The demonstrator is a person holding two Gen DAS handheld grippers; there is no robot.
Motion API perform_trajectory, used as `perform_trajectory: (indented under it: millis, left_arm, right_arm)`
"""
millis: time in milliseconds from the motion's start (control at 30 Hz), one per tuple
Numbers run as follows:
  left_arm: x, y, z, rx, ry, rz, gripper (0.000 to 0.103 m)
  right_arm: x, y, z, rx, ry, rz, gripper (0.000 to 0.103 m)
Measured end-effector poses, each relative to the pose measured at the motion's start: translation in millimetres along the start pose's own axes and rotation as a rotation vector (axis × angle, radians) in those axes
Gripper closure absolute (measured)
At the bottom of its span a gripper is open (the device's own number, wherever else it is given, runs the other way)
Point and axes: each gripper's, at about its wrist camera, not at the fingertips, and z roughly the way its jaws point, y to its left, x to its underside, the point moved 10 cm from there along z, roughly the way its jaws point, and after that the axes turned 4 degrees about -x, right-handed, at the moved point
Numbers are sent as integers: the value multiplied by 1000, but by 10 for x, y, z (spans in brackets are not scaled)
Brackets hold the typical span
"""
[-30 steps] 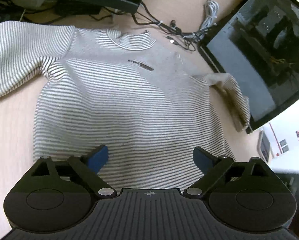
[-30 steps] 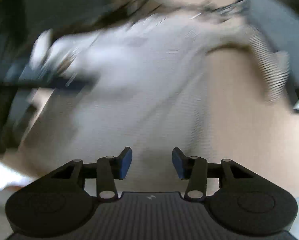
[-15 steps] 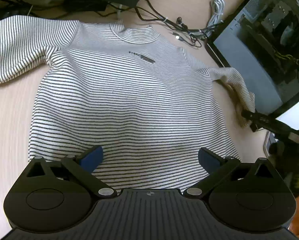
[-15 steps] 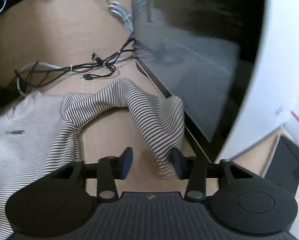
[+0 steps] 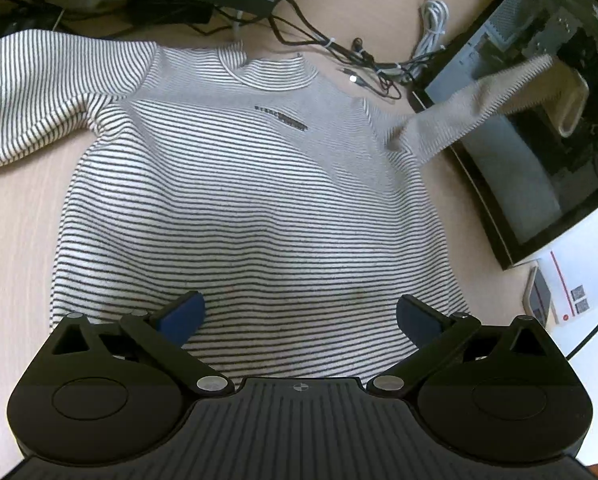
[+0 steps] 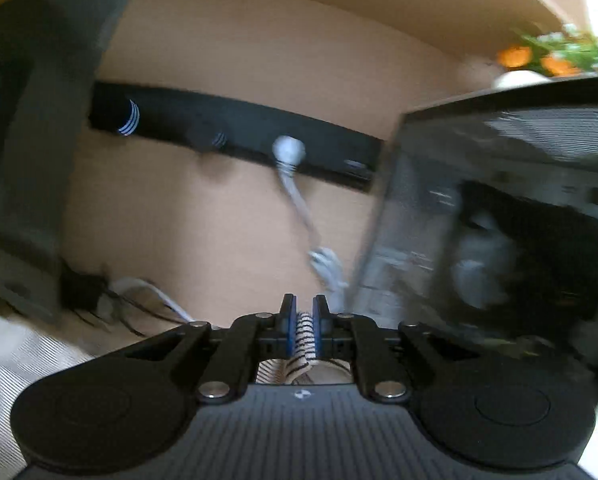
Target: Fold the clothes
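The right tool (image 6: 302,320) is sitting clamped on the cuff of the striped sweater (image 5: 251,208), and the right sleeve (image 5: 471,108) is hanging lifted off the desk (image 5: 15,220), stretching toward two o'clock in the left wrist view, in front of a dark glass-sided case (image 5: 539,152). The step in hand looks like the sleeve fold. The next move, as I judge it, is calling for the cuff to be carried across toward nine o'clock and laid flat on the chest, clear of the cables (image 5: 363,60) at twelve o'clock.

The left tool (image 5: 299,316) is hovering with its blue pads wide apart over the hem at six o'clock, gripping nothing.

The sweater is lying face up, its body spread flat. The left sleeve (image 5: 47,92) is reaching out toward ten o'clock, unfolded.
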Motion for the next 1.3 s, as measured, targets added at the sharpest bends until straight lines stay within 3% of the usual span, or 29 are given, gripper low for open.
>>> perform_trajectory:
  millis: [133,333,467,567,733,800,967,1233,1267,1300]
  left_arm:
    - [14,10,-22,10,-12,-7,0]
    - [25,5,-39,15,-14,-2,0]
    - [20,-13,-24,14,-12,8,0]
    - [16,-35,-5,10,-11,19,0]
    - [20,-93,29,7,-7,41,0]
    - [67,-199,58,18,5,66,0]
    - [184,-463,129,45,35,128,0]
    - [364,-857,234,85,80,223,0]
    - [364,-856,234,82,78,225,0]
    - [365,-856,235,80,77,227,0]
  right_arm:
    - [-295,463,49,-167,-6,37,103]
    - [-506,1106,172,-322,-19,7,103]
    - [-102,1249,368,-383,129,16,83]
    - [534,1260,579,-401,317,70,82]
    - [1636,1183,596,-342,572,126,82]
    - [1877,1139,456,-321,568,119,82]
    - [2014,992,122,-302,562,95,82]
    - [2058,449,-211,-167,567,171,85]
    - [1996,369,-316,-135,536,207,83]
    - [1910,272,-435,-87,491,241,74]
